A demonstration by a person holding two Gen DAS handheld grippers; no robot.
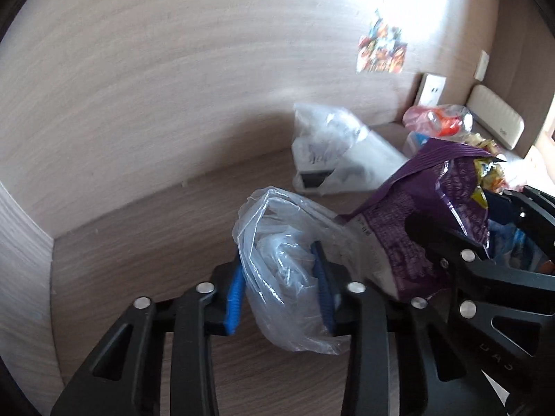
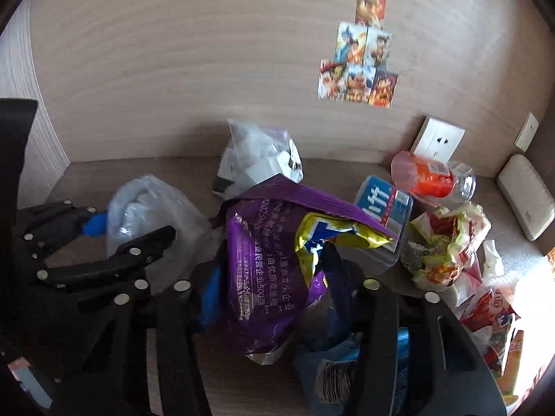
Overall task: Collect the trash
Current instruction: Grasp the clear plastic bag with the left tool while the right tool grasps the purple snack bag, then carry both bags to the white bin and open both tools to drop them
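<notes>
Closest to my left lens, the left hand-held gripper [image 1: 279, 294] has its blue pads [image 1: 234, 294] pressed into a crumpled clear plastic bag [image 1: 288, 260], one pad on each side, so it is clamped on that bag. The bag's lower end hangs below the fingers, and I cannot make out what is inside it.

From the right wrist view, the right hand-held gripper [image 2: 274, 298] is gripping a purple snack bag [image 2: 253, 270]. Its left blue pad [image 2: 210, 298] shows against the foil; the other finger is mostly buried behind a yellow wrapper [image 2: 333, 235] stuffed in the bag's mouth and a dark blue packet [image 2: 333, 357] lower down, so I only see part of that side.

Both held pieces sit low over the wooden table [image 2: 242, 388], just beside each other.

Farther back, a whitish bag [image 2: 260, 163] lies near the back panel; its contents are hard to read. To the right sits a blue-labelled clear box [image 2: 385, 204], partly covered by the purple bag's flap, an orange-labelled bottle [image 2: 430, 176], and a crumpled green-and-red wrapper [image 2: 447, 246]. More wrappers [image 2: 492, 329] at the right edge are cut off and washed out by bright light. Picture cards [image 2: 357, 76] are stuck on the panel above a white socket [image 2: 437, 142].
</notes>
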